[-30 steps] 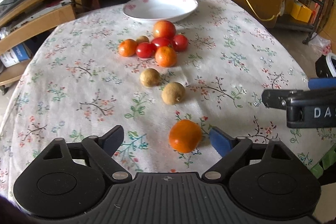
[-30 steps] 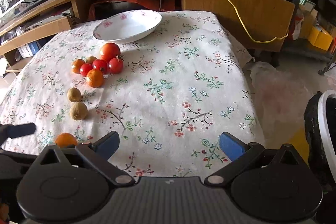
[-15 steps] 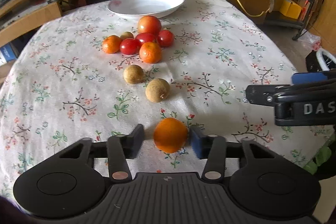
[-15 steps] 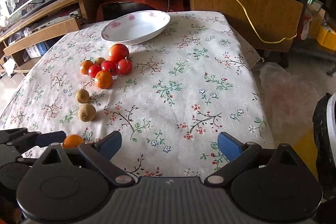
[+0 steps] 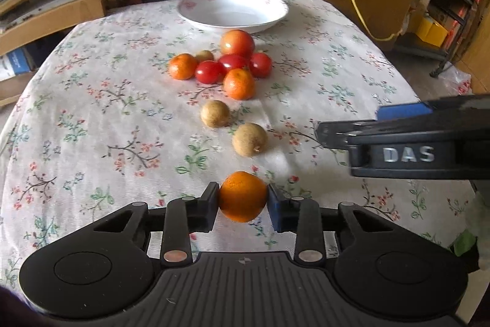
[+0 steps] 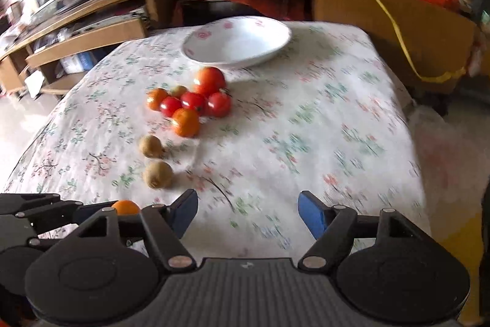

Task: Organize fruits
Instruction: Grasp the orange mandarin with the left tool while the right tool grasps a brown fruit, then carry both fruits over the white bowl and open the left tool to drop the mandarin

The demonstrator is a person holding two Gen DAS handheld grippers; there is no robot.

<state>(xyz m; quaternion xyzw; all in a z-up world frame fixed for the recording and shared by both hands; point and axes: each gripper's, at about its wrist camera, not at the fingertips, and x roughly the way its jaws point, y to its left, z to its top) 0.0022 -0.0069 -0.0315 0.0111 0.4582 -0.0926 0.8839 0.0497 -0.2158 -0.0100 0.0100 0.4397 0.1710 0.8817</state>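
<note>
The left hand-held gripper (image 5: 243,204) has just been closing, and its two pads now press on either side of a small orange (image 5: 243,195) at the near edge of the bench (image 5: 92,118), which wears a floral cloth. The right hand-held gripper (image 6: 247,212) has also just been narrowing; its blue pads stand spread with only cloth between them, and it hangs over the bench's near right portion, just beside the left one. Two brown kiwis (image 5: 249,139) lie in a short line beyond the held orange, toward the bench's middle. Farther on sits a tight cluster: two more oranges (image 5: 239,83), three small red tomatoes (image 5: 210,71), one large tomato (image 5: 237,43) and a small brownish fruit (image 5: 204,55), probably a third kiwi, though it is half hidden. A white floral-rimmed bowl (image 5: 196,17) stands at the far edge, just beyond the large tomato. The right wrist view is motion-blurred.
</note>
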